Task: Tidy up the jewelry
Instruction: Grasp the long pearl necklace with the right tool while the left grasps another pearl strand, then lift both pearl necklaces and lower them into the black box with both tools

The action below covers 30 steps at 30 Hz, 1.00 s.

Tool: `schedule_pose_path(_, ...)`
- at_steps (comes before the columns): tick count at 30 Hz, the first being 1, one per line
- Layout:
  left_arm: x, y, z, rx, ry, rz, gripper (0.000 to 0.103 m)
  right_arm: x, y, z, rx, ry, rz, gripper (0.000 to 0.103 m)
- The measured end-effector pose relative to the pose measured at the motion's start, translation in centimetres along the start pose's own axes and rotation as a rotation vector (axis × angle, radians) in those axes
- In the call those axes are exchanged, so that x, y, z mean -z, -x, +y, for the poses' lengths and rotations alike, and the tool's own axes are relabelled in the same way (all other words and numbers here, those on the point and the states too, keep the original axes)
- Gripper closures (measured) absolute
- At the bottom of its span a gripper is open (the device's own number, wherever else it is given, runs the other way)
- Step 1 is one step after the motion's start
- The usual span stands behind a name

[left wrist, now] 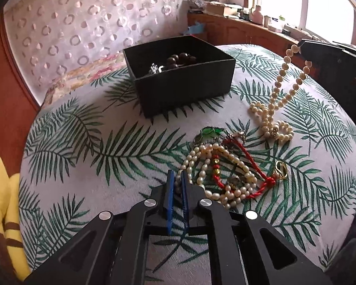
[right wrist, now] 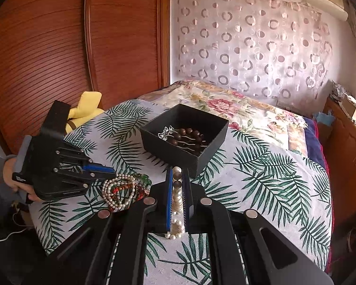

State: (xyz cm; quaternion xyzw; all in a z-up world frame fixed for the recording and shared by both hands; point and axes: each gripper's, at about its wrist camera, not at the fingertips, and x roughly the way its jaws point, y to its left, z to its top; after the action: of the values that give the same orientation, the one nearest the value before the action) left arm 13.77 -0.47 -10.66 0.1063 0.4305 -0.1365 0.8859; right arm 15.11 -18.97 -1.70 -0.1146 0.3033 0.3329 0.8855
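A black box (left wrist: 185, 90) stands on the leaf-print cloth and holds dark wooden beads (left wrist: 181, 59) and a silver piece (left wrist: 154, 67); it also shows in the right wrist view (right wrist: 201, 156). My right gripper (right wrist: 178, 173) is shut on a pearl necklace (left wrist: 282, 80) and lifts one end, while the rest lies coiled on the cloth (left wrist: 276, 128). My left gripper (left wrist: 177, 173) is nearly shut with its tips at the edge of a tangled pile (left wrist: 223, 166) of pearl strands, a red cord, a gold ring and a green piece. I cannot tell whether it grips a strand.
A yellow soft toy (left wrist: 2, 197) lies at the left edge of the bed. A floral quilt (right wrist: 249, 111) lies behind the box. A wooden cabinet (left wrist: 237, 28) with clutter stands at the back right, wooden wardrobe doors (right wrist: 59, 47) at the left.
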Motion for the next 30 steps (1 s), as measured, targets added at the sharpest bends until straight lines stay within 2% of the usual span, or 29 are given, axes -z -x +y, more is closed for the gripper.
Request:
schedule_pose_path(6,-0.3,0.1,-0.1,-0.002,-0.02,-0.01,0.1,-0.2,0.3,0.1,0.001,0.001,-0.007,0.095)
schedule_pose_path(11,-1.4,3.1,0.8,0.021,0.054,-0.123,0.1,-0.9,1.1,0.4,-0.003,0.008,-0.028,0.095)
schedule_pose_path(17,-4.0,7.5,1.4,0.042,0.093,-0.258,0.1,-2.6,2.5,0.6,-0.006,0.01,-0.075,0.095)
schedule_pose_path(30,-9.6,11.9,1.1,0.036,0.094,-0.389,0.1,-8.1,4.2,1.0,0.003,0.042,-0.168,0.095)
